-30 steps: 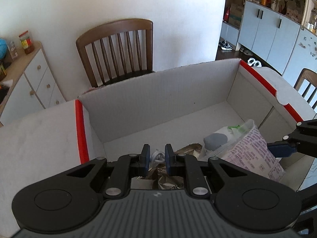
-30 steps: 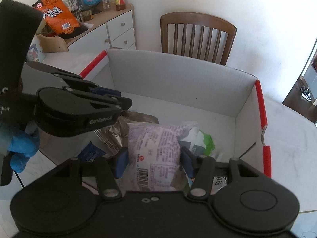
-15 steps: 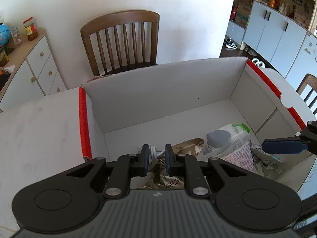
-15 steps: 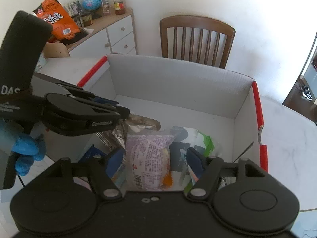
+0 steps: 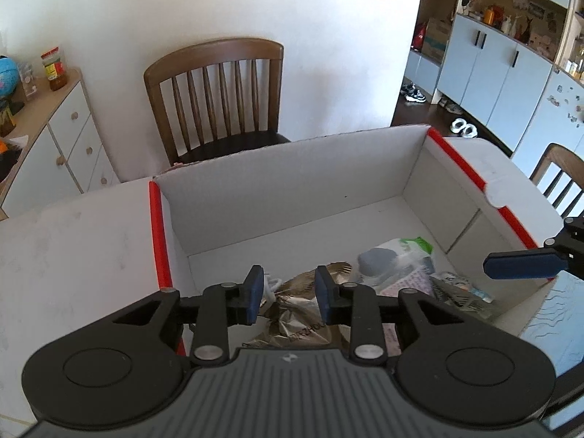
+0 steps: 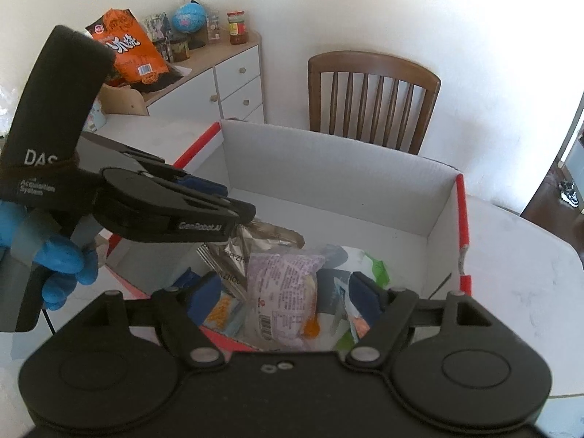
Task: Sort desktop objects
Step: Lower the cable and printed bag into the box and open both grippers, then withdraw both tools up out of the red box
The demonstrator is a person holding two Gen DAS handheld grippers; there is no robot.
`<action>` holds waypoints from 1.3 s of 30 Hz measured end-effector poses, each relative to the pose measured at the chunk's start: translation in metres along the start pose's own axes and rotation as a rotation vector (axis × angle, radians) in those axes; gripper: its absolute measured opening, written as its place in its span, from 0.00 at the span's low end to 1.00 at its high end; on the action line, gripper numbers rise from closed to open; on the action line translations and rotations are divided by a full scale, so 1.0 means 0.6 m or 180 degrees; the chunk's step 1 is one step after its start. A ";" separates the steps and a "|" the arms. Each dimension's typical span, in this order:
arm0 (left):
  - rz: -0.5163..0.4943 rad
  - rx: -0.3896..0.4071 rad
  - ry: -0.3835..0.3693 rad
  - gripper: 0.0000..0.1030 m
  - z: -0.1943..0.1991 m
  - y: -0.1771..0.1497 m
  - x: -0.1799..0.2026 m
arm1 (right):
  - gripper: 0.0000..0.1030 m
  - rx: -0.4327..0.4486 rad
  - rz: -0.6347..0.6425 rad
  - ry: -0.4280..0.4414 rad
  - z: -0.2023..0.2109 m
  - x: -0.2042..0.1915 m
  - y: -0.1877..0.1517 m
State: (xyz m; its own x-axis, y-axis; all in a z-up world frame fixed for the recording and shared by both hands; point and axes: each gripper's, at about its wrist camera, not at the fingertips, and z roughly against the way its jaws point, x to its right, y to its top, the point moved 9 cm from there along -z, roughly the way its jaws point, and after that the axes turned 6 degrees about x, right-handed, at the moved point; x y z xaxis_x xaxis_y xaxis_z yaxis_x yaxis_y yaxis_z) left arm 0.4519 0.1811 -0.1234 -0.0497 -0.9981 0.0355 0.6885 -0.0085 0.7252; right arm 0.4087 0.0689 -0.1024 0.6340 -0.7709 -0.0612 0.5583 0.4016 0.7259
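Observation:
A white cardboard box [image 5: 292,186] with red edges stands on the table and holds several packets. My left gripper [image 5: 290,294] hangs over its near left part, jaws opening, with nothing pressed between the pads. Below them lie a brown foil bag [image 5: 292,317] and a white cable [image 5: 271,284]. My right gripper [image 6: 286,299] hovers over the box [image 6: 328,171], jaws opening wide. A purple snack bag [image 6: 281,284] lies loose in the box between its fingers, untouched. A green and white pouch [image 6: 365,261] and the foil bag [image 6: 266,237] lie beside it. One right fingertip [image 5: 522,264] shows at the left view's edge.
A wooden chair [image 5: 219,98] stands behind the box by the white wall. A white dresser [image 6: 226,80] at the left carries jars, a globe and an orange snack bag [image 6: 124,51]. A blue-gloved hand [image 6: 62,266] holds the left gripper. A second chair [image 5: 562,175] stands at the right.
The right gripper let go of the purple bag, which dropped into the box, and its jaws spread wider. The left jaws, shut before, have parted. Both grippers rose a little.

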 end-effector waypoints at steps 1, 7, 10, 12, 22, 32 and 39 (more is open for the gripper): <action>0.0002 0.0009 -0.0001 0.28 0.004 0.000 0.002 | 0.75 0.0007 -0.0003 -0.0008 0.003 0.002 0.000; 0.0003 0.0052 -0.0047 0.28 0.025 0.005 0.013 | 0.75 0.0030 -0.0014 -0.0063 0.023 0.010 -0.003; -0.0006 0.0086 -0.0060 0.28 0.038 0.009 0.020 | 0.75 0.0053 -0.0012 -0.0086 0.033 0.011 -0.002; -0.0012 0.0107 -0.0076 0.28 0.046 0.011 0.025 | 0.75 0.0064 -0.0020 -0.0104 0.039 0.011 -0.003; -0.0025 0.0177 -0.0094 0.28 0.079 0.014 0.037 | 0.78 0.0106 -0.0045 -0.0121 0.068 0.014 -0.006; 0.0011 0.0199 -0.0205 0.74 0.105 0.008 0.054 | 0.85 0.0130 -0.0100 -0.0134 0.093 0.019 -0.016; -0.0037 0.0213 -0.0261 0.82 0.124 -0.002 0.067 | 0.87 0.0159 -0.0138 -0.0159 0.113 0.025 -0.025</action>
State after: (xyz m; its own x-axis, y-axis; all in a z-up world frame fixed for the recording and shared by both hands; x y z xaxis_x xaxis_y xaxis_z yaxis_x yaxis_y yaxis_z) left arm 0.3956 0.1452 -0.0717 -0.1183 -0.9897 0.0812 0.6378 -0.0131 0.7701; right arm 0.3735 0.0177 -0.0678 0.5817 -0.8112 -0.0600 0.5566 0.3432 0.7566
